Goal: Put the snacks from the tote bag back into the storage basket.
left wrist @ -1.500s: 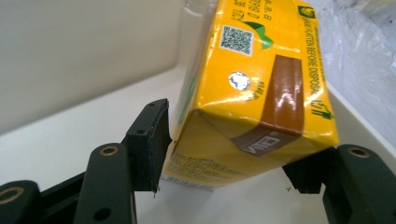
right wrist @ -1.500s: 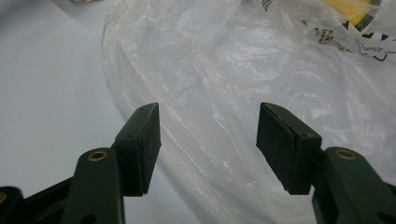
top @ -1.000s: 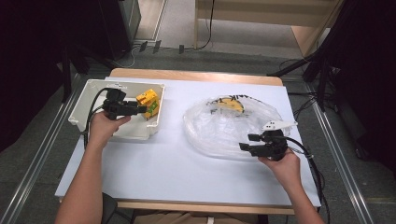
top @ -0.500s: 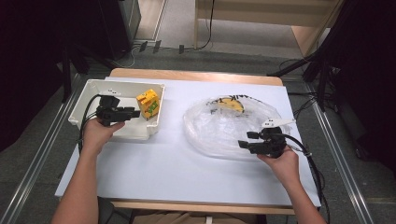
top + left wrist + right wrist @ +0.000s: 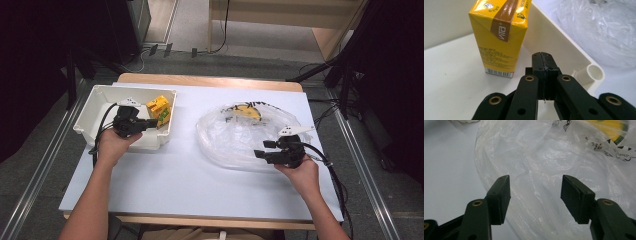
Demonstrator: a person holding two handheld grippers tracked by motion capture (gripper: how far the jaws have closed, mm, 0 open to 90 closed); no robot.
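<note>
A yellow drink carton [image 5: 499,37] with a brown stripe stands upright inside a white bin [image 5: 95,107], near its right wall; the carton [image 5: 159,109] also shows in the high view. My left gripper [image 5: 543,63] hangs in the bin just beside the carton, jaws shut with nothing between them; the left gripper [image 5: 150,122] points right in the high view. A clear plastic bag [image 5: 240,137] with a yellow and black print lies spread on the table. My right gripper [image 5: 535,195] hovers open over the bag's near edge, and this right gripper [image 5: 261,150] points left.
The white bin's rim and a round corner post [image 5: 595,72] lie right of the left jaws. The white table top [image 5: 175,185] stretches in front of both hands. A wooden edge [image 5: 210,80] runs along the table's far side, with cables on the floor beyond.
The left gripper has pulled back toward the bin's near side, away from the carton. The right gripper has edged slightly left over the bag's rim.
</note>
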